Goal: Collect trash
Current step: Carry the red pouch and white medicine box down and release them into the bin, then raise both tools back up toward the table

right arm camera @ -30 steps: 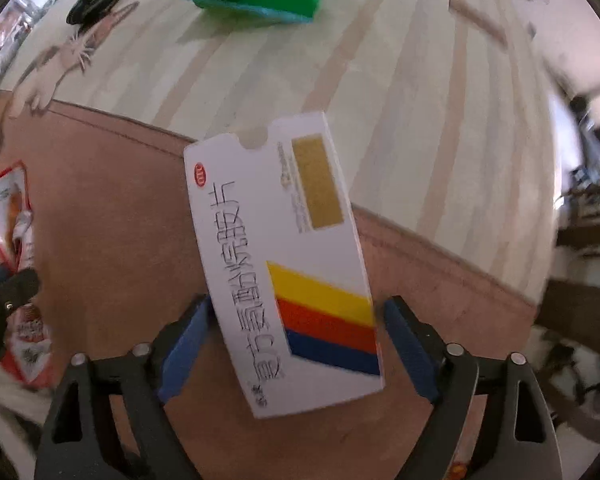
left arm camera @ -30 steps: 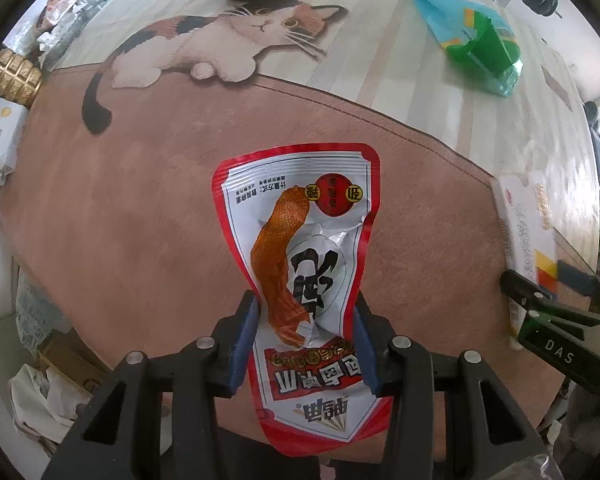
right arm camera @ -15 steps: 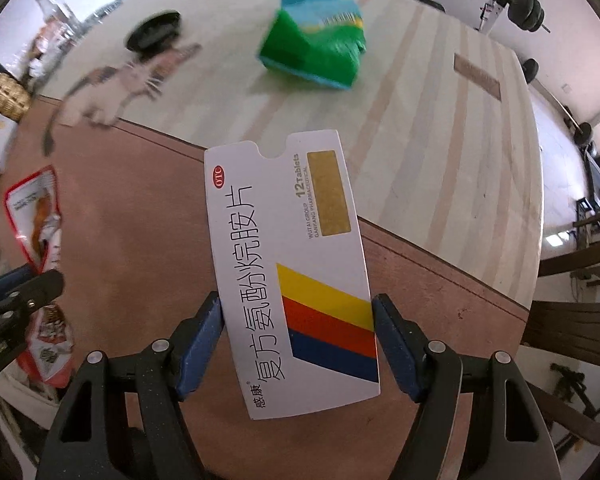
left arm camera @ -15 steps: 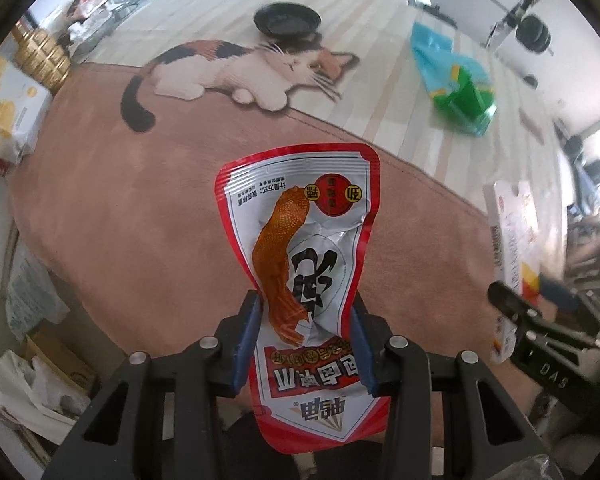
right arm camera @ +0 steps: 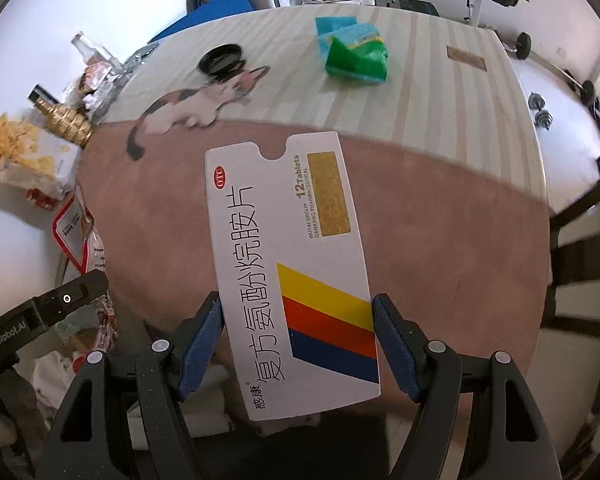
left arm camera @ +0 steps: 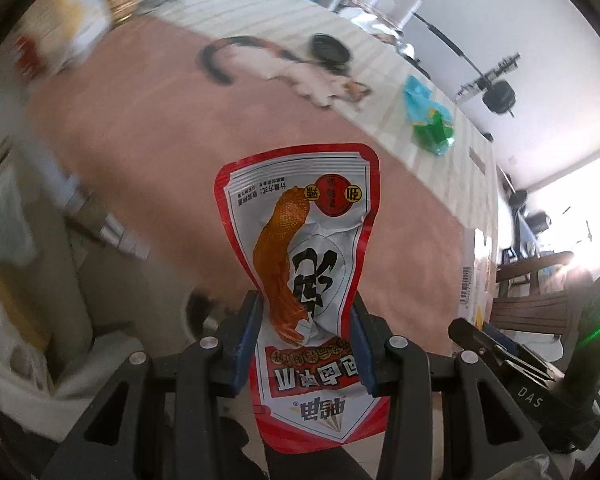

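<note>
Left gripper (left arm camera: 305, 340) is clamped tight on the pouch (left arm camera: 300, 264), its blue pads pinching the crinkled waist from both sides. It's a red-edged, silvery snack wrapper with an orange food picture and bold black characters, printed upside down from this view; the top half fans out beyond the fingertips, the bottom hangs back between the fingers, all of it lifted clear of the brown mat (left arm camera: 148, 152). Over to the right gripper (right arm camera: 298, 340): jaws set wide, both pads bearing on the long edges of the box (right arm camera: 288, 272), gripping its lower part. It's a flat white tablet carton with yellow, red and blue stripes, a gold patch and a notched far end, sticking out well past the fingertips and held above the mat. Farther off on the striped cloth (right arm camera: 440, 92) lies a green bag (right arm camera: 356, 56), near a black lid (right arm camera: 221, 59) beside the printed cat (right arm camera: 196, 108).
</note>
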A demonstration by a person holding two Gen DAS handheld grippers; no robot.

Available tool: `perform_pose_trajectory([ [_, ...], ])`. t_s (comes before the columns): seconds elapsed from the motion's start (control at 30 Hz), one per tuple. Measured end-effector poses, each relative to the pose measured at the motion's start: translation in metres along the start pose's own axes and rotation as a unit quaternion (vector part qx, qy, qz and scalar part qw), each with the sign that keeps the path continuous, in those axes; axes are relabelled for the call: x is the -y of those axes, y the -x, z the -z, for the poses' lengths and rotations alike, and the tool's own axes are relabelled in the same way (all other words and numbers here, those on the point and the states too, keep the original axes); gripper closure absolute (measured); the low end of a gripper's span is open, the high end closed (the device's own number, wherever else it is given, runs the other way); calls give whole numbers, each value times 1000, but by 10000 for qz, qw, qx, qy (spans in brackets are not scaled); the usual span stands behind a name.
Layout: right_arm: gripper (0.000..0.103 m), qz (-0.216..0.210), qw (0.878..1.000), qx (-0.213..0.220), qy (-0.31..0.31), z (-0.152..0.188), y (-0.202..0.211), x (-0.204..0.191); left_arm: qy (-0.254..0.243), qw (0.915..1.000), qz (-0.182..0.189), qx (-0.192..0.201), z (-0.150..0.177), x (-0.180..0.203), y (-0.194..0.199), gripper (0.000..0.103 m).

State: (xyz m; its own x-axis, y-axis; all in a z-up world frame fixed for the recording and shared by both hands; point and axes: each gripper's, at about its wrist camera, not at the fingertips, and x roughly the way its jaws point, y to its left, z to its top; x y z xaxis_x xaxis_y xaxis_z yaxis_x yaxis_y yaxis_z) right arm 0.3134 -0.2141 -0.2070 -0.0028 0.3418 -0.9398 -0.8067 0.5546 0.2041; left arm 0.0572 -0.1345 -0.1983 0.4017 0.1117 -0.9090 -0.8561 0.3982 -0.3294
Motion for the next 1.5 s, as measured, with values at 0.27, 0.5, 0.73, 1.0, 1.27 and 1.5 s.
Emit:
perform_pose_trajectory([
  [0.27, 27, -213, 9963, -679, 477, 120, -40, -75, 951, 9942, -335, -382, 79, -121, -26, 65],
  [0.5, 27, -128, 9847, -1613, 643, 205, -178, -95, 1375, 9845, -507, -960, 105, -192, -162, 65],
  [0.73, 27, 113, 9847, -1733, 136, 233, -345, -54, 1199, 9814, -193, -1486, 92, -216, -326, 67],
  [1.0, 27, 61, 9877, -1561, -77, 228, -474, -5, 820, 9800, -195, -1803, 74, -223, -424, 46],
  [1.27, 0, -132, 9862, -1642, -138, 226, -507, 4, 444, 9780, -1247, -1612, 97, -234, -406, 0],
  [1.5, 0, 369, 9865, -1589, 134, 234, -488, -7, 51, 9730, -1828, -1407, 127, -227, -377, 0],
])
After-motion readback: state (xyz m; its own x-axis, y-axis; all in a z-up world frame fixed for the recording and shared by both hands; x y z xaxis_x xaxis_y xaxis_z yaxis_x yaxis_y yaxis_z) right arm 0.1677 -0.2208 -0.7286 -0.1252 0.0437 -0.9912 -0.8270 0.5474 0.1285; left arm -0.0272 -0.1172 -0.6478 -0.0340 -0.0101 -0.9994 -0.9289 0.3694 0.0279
